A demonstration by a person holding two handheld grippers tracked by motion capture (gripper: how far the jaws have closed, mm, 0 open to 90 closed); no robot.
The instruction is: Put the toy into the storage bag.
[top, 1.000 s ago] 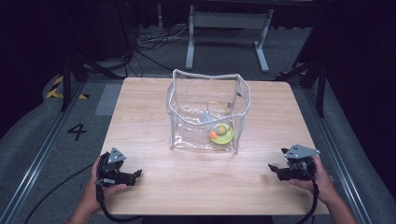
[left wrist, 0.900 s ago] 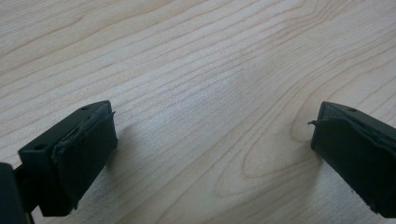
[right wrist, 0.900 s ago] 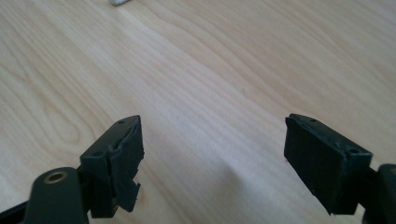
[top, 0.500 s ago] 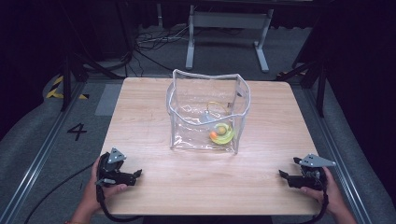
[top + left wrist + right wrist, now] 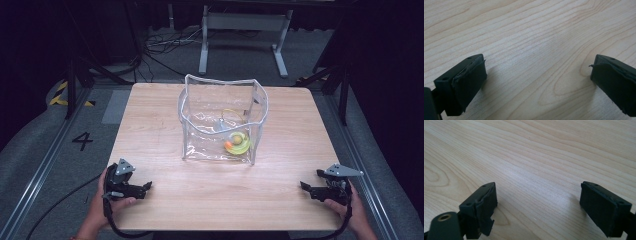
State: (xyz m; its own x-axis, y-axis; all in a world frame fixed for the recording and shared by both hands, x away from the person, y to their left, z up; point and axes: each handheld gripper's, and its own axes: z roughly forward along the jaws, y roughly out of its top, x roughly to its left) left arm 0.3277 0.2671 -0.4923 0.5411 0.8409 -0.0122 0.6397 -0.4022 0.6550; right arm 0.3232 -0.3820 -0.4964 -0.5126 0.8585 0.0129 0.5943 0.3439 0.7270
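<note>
left gripper (image 5: 142, 188): held in the person's left hand (image 5: 102, 205) at the near left corner of the table, jaws pointing inward toward the table's middle; its grey three-cornered plate sits on top.
left jaws: spread wide apart in the left gripper view, bare wood grain between them, nothing held.
right gripper (image 5: 306, 188): held in the person's right hand (image 5: 352, 215) at the near right edge of the table, jaws pointing inward toward the left gripper; grey plate on top.
right jaws: spread wide in the right gripper view, bare wood between the pads, nothing held.
gap between grippers: well apart, one at each near corner, open tabletop between them.
cables: a black cable trails from each gripper off the near edge.
table (image 5: 165, 125): light wood, square, set on a grey floor.
clear bag (image 5: 220, 120): transparent plastic, standing upright and open at the top, around the middle of the table, well apart from both grippers.
inside the bag: a yellow-green ring-shaped item (image 5: 241, 143) lies on the bottom toward its right side, with a small orange ball (image 5: 228, 145) touching it.
floor: a "4" mark (image 5: 82, 141) left of the table; cords and a metal stand beyond the far edge.
</note>
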